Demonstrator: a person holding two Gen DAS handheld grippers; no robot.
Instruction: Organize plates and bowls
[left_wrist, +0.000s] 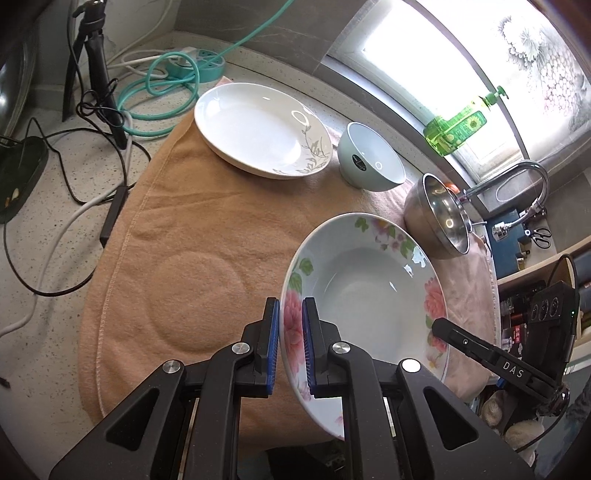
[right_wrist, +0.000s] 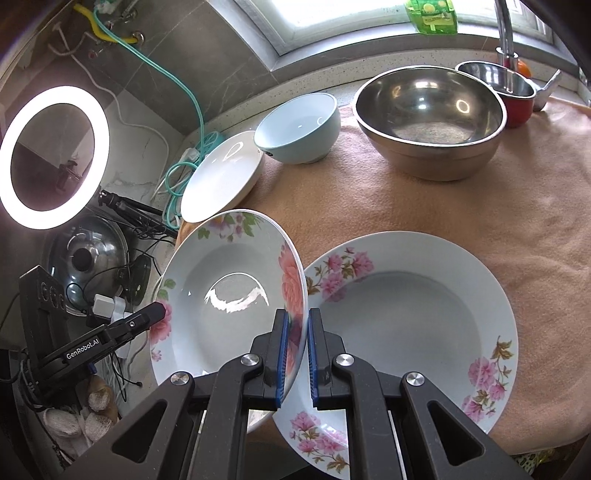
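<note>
both grippers are clamped on the same deep floral-rimmed white plate (left_wrist: 369, 291), left gripper (left_wrist: 291, 345) on one rim, right gripper (right_wrist: 296, 354) on the opposite rim, holding it tilted above the orange towel (left_wrist: 177, 229), partly over a second pink-flowered plate (right_wrist: 413, 314) lying there.

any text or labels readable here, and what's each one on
"DAS": white letters on the finger of the right gripper, seen from the left wrist camera.
"GenRobot.AI": white letters on the finger of the left gripper, seen from the right wrist camera.
Green soap bottle on the windowsill: label print too small to read.
Blue bowl: dark sticker, unreadable.
</note>
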